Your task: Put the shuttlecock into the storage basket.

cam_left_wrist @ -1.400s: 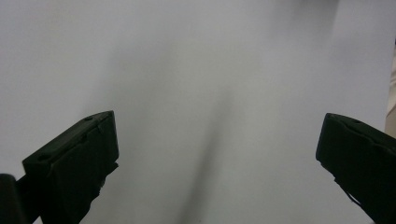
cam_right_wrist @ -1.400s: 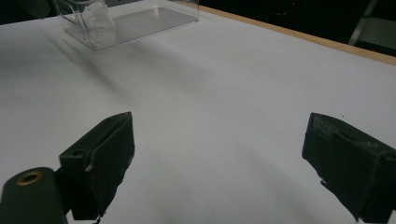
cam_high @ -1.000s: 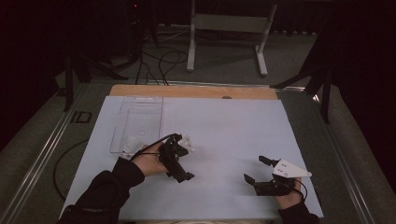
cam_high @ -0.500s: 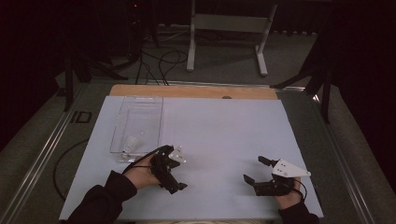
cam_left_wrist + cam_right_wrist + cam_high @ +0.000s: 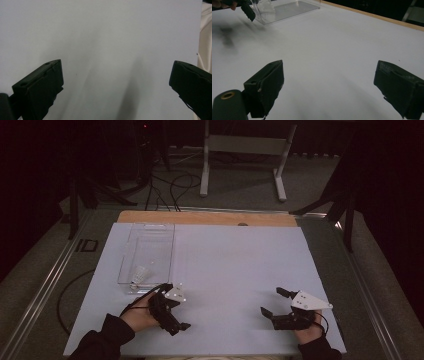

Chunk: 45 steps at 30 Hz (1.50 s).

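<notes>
My left gripper [image 5: 175, 312] is low over the white table sheet [image 5: 230, 265], near the front left, just in front of a clear plastic tray [image 5: 148, 250]. Its jaws stand wide apart over bare sheet [image 5: 116, 75]. My right gripper [image 5: 272, 301] rests near the front right, open, with only white sheet between its jaws [image 5: 329, 75]. A small pale crumpled object [image 5: 141, 272] lies at the near end of the tray. The right gripper view catches the tray [image 5: 287, 8] at its top left, with one jaw of the left gripper [image 5: 248, 11] in front of it.
A wooden strip [image 5: 207, 217] runs along the far edge of the table. Beyond it are a white stand [image 5: 245, 150], cables on the floor [image 5: 170, 185] and dark tripod legs [image 5: 345, 205]. The table's front edge lies close under both hands.
My left gripper has pulled back from the tray's near end toward the front edge of the table. The right gripper has stayed where it was.
</notes>
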Available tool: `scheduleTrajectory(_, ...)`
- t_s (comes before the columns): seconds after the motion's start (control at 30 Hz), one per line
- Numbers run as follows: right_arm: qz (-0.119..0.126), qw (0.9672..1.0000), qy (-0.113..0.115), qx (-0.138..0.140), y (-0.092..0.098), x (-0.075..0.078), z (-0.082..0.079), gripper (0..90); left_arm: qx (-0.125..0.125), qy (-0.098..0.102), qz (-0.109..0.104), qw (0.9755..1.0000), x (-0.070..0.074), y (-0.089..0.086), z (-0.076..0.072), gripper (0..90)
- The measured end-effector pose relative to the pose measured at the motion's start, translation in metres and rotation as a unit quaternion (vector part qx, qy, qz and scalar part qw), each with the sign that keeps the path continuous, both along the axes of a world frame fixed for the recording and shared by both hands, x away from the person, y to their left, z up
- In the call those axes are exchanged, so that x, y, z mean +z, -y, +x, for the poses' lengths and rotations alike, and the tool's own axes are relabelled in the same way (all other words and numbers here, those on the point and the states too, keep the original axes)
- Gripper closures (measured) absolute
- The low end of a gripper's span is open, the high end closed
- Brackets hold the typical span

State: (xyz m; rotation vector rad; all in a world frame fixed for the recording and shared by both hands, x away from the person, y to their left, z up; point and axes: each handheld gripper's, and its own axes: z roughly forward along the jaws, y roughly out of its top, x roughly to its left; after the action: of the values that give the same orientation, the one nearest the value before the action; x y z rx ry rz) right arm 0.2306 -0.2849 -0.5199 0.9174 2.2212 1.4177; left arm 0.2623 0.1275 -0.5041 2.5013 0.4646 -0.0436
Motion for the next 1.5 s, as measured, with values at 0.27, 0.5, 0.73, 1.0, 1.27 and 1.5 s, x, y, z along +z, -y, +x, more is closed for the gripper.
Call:
scheduleTrajectory(0.27,0.000,1.0000,-0.001,0.001,0.000,0.000,0.000,9.6,0.024,0.001,-0.024,0.9994,-0.005,-0.020,-0.009,0.0)
scheduleTrajectory(0.5,-0.001,1.0000,-0.001,0.000,0.000,0.000,0.000,9.6,0.051,0.004,-0.049,0.9975,-0.009,-0.036,-0.015,0.0)
scheduleTrajectory(0.73,0.000,1.0000,-0.002,0.001,0.000,0.000,0.000,9.5,0.084,-0.001,-0.061,0.9946,-0.015,-0.051,-0.020,0.0)
scheduleTrajectory(1.0,-0.001,1.0000,-0.002,0.001,0.000,0.000,0.000,9.6,0.153,0.008,-0.086,0.9844,-0.018,-0.067,-0.025,0.0)
scheduleTrajectory(1.27,0.000,1.0000,-0.001,0.001,0.001,0.000,0.000,9.6,0.191,0.046,-0.105,0.9748,-0.018,-0.076,-0.032,0.0)
scheduleTrajectory(1.5,0.000,1.0000,-0.002,0.002,0.001,0.000,0.000,9.6,0.230,0.083,-0.114,0.9629,-0.022,-0.084,-0.037,0.0)
